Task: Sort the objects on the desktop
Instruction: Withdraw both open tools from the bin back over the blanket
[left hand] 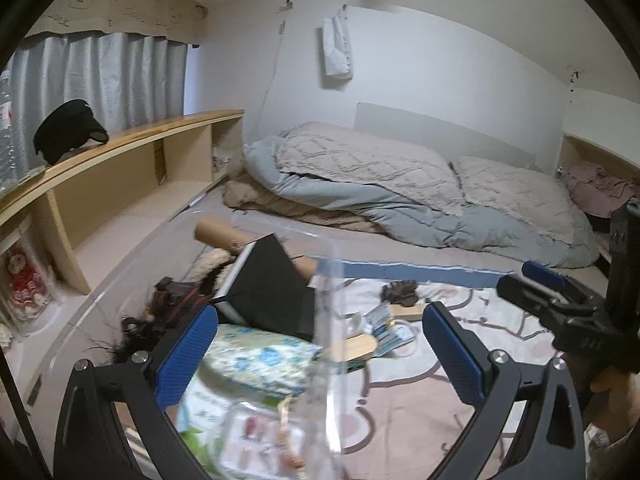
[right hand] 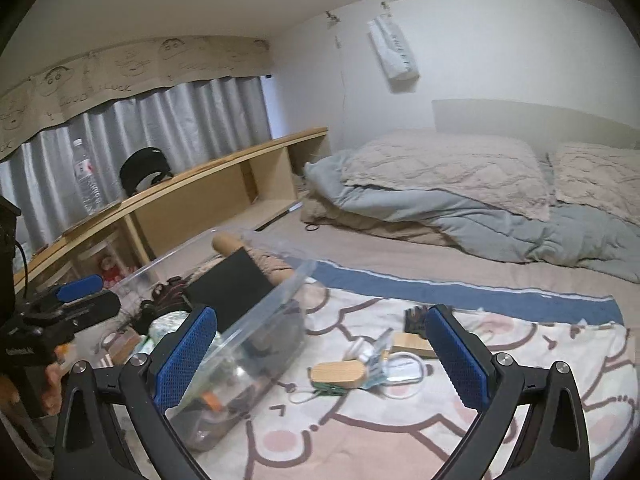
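Clear plastic bin [right hand: 280,300] crammed full, both claws gaping, wooden block [right hand: 338,372] on blanket [right hand: 400,432]

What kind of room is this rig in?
Most likely a bedroom: rumpled duvet and pillow on a low bed, curtained window, and a wooden shelf along the wall.

Black left gripper [left hand: 320,344]; blue pads [left hand: 186,354]; silver screws.
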